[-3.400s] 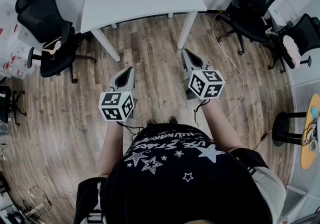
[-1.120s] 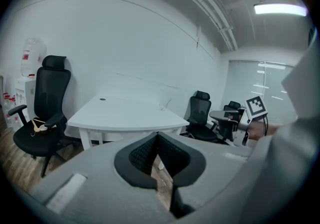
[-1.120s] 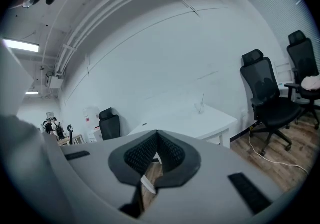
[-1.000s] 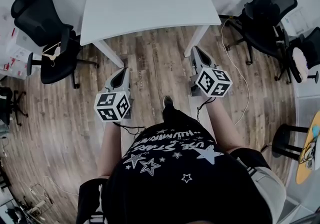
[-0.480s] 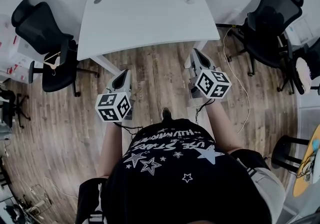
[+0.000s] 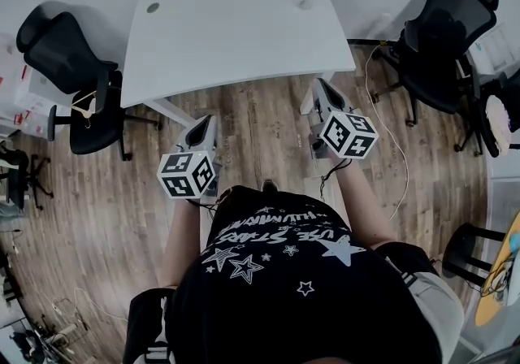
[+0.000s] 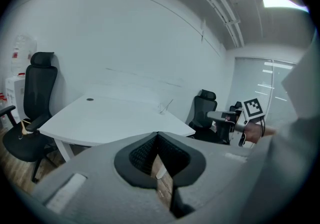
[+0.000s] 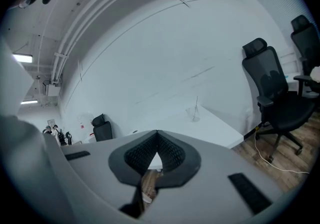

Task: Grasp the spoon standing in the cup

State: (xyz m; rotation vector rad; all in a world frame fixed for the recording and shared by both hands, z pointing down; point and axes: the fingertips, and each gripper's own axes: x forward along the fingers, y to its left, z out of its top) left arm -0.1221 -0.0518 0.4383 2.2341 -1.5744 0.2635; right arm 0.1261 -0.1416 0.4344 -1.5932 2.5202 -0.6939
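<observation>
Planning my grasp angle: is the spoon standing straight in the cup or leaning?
Leaning: in the left gripper view the spoon slants up past the rim of the cup.

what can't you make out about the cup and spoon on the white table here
Small clear cup: contents, too small and pale in every view.
Thin spoon: bowl shape and material, too small, right gripper view.
Wooden floor beneath the person: head view, hidden by the black star-print shirt.

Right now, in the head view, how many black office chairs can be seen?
4 chairs: one left of the white table, one right of it, one cut off at the right edge, and probably one cut off at the left edge. Others may be hidden.
</observation>
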